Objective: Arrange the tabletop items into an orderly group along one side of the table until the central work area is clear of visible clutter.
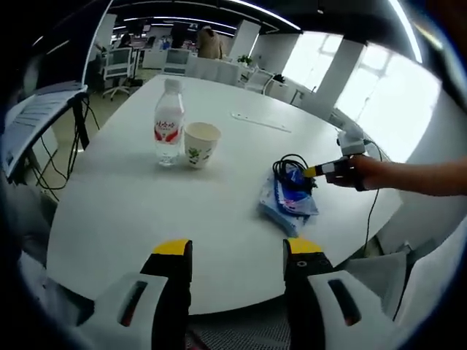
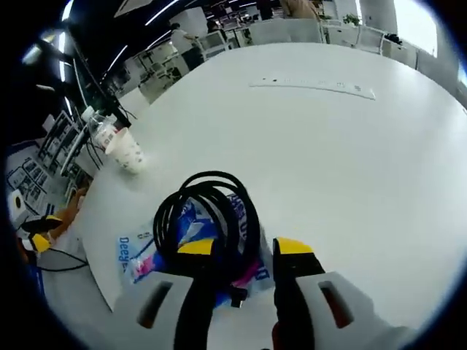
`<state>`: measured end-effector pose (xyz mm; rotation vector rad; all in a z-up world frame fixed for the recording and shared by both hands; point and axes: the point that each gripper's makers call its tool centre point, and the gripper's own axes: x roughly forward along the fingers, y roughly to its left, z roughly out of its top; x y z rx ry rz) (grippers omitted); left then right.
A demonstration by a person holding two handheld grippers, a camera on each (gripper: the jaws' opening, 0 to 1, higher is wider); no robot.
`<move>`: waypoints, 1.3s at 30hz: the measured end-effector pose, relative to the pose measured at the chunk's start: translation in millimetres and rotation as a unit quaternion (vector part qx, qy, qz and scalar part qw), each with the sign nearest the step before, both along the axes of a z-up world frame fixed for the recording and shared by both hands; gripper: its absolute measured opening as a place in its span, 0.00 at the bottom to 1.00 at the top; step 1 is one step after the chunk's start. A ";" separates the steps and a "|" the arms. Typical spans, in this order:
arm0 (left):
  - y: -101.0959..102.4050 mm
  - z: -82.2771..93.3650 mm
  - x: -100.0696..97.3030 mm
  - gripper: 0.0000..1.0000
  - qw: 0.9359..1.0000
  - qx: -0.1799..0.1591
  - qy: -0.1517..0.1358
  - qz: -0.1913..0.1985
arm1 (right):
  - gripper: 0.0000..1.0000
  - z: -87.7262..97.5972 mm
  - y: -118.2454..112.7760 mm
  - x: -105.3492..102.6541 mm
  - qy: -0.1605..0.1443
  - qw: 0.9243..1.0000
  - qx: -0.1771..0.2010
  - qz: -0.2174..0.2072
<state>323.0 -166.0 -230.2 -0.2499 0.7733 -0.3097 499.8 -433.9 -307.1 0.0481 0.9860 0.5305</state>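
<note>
My left gripper [image 1: 238, 251] is open above the near table edge, holding nothing. Across the white table [image 1: 131, 211], a clear water bottle [image 1: 168, 120] with a red label stands beside a paper cup [image 1: 201, 144]. To the right, a coil of black cable [image 1: 292, 168] lies on a blue packet [image 1: 288, 200], and a hand [image 1: 365, 173] holds my right gripper [image 1: 319, 170] at the coil. In the right gripper view, my right gripper [image 2: 243, 248] has its jaws apart around the near side of the black cable [image 2: 208, 200], which rests on the blue packet [image 2: 139, 255]. The cup [image 2: 125, 153] and bottle [image 2: 102, 127] stand far left.
A long white strip [image 1: 260, 122] lies flat across the far part of the table [image 2: 350, 168]. A laptop on a stand [image 1: 33, 120] and trailing wires sit off the left edge. Office chairs and desks are beyond the table. The left gripper [image 2: 33, 237] shows at the left rim.
</note>
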 end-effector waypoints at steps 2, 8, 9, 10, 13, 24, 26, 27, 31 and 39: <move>1.7 -0.1 -0.4 0.49 1.000 0.000 0.000 0.003 | 0.25 -1.0 0.3 3.1 -0.001 1.000 -0.002 0.000; 3.6 0.7 -0.8 0.49 1.000 -0.003 0.000 0.007 | 0.11 -11.7 -7.5 15.7 -0.008 0.999 -0.042 0.013; 3.8 1.0 -0.6 0.49 1.000 -0.003 0.000 0.008 | 0.10 -9.5 -7.3 14.3 -0.007 0.999 -0.039 0.005; 4.0 1.5 -0.2 0.49 1.000 -0.003 -0.001 0.008 | 0.09 -4.7 -6.5 9.5 -0.007 0.999 -0.035 -0.002; 4.5 3.0 1.0 0.49 1.000 -0.002 -0.003 0.007 | 0.07 5.9 -3.0 -1.7 -0.013 0.999 -0.032 -0.004; 5.6 5.2 5.7 0.49 1.000 -0.002 -0.008 0.003 | 0.05 32.7 4.5 -26.1 -0.043 0.999 -0.025 0.019; 5.2 5.5 6.3 0.49 1.000 -0.004 -0.009 0.003 | 0.05 25.7 -1.2 -8.8 -0.052 0.998 -0.028 0.026; 5.0 5.6 6.5 0.49 1.000 -0.004 -0.010 0.003 | 0.05 26.2 -1.5 -7.5 -0.055 0.998 -0.029 0.027; 3.0 5.5 7.0 0.49 1.000 -0.006 -0.011 0.001 | 0.04 28.0 -2.8 -0.9 -0.064 0.997 -0.027 0.028; 0.8 5.9 6.8 0.49 1.000 -0.006 -0.013 -0.005 | 0.04 25.6 -9.7 13.3 -0.091 0.995 -0.029 0.036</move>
